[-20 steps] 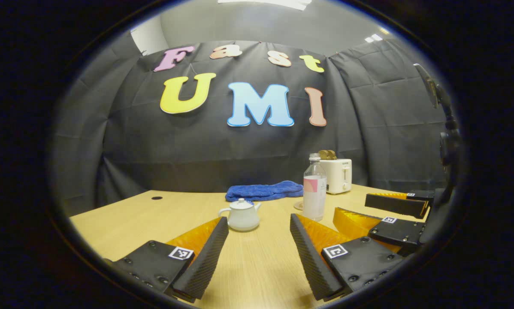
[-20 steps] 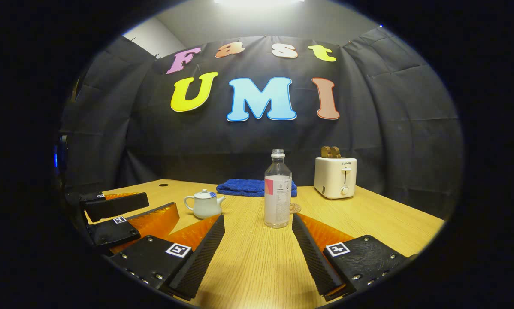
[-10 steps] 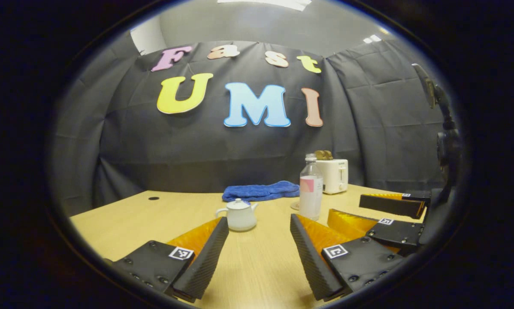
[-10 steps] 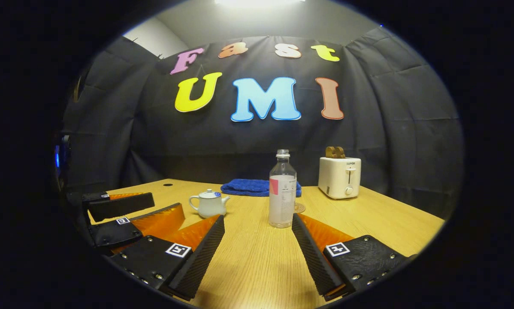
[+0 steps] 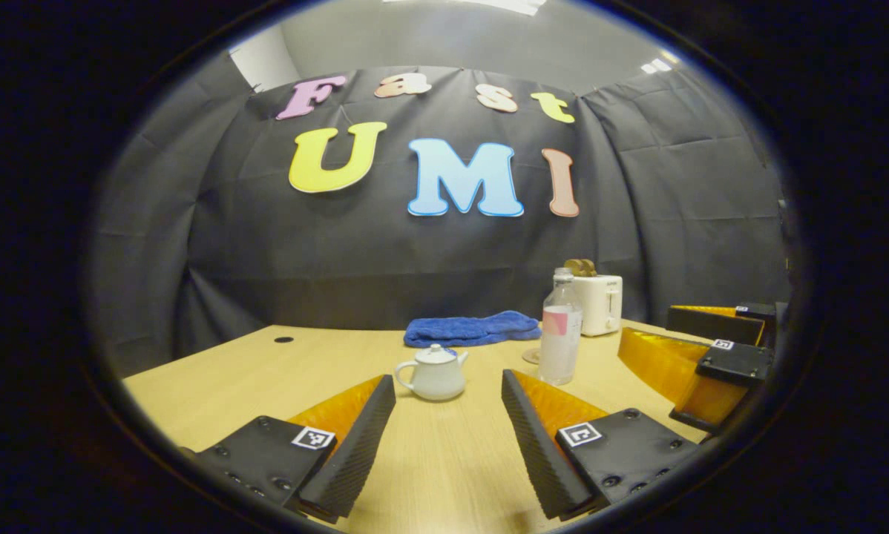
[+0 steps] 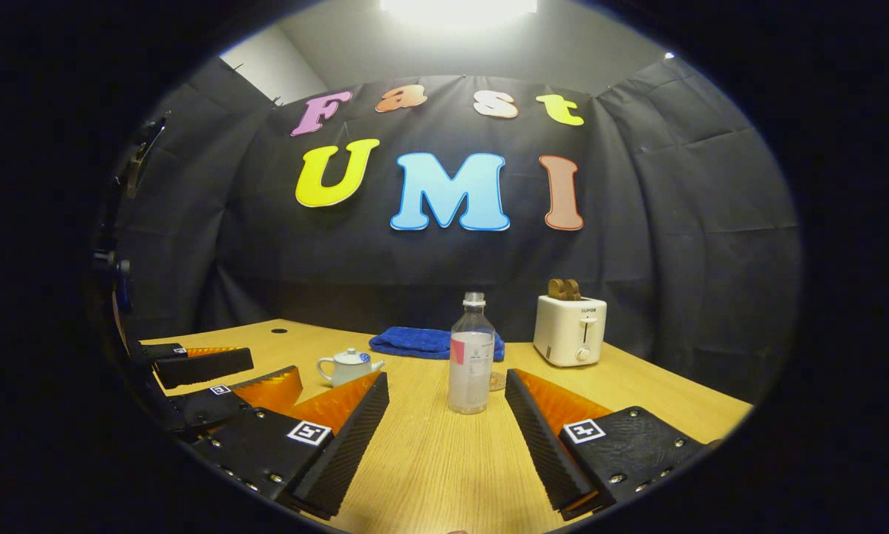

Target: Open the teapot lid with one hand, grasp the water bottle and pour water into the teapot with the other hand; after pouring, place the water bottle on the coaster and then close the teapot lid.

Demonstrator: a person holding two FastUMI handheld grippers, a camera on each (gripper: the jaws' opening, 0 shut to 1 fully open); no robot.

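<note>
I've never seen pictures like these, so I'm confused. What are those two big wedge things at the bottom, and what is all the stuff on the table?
Those wedges are the two fingers of a grabbing tool. A person holds one tool in each hand, and each tool carries a small camera looking out along its fingers. So one picture comes from the left gripper and the other from the right gripper. Both are open and hold nothing.

On the wooden table there is a small white teapot with its lid on, and a clear water bottle standing upright with no cap. Just behind the bottle lies a little round coaster. Farther back are a blue towel and a white toaster.

In the left gripper view you can also see the other tool at the right edge.
</note>
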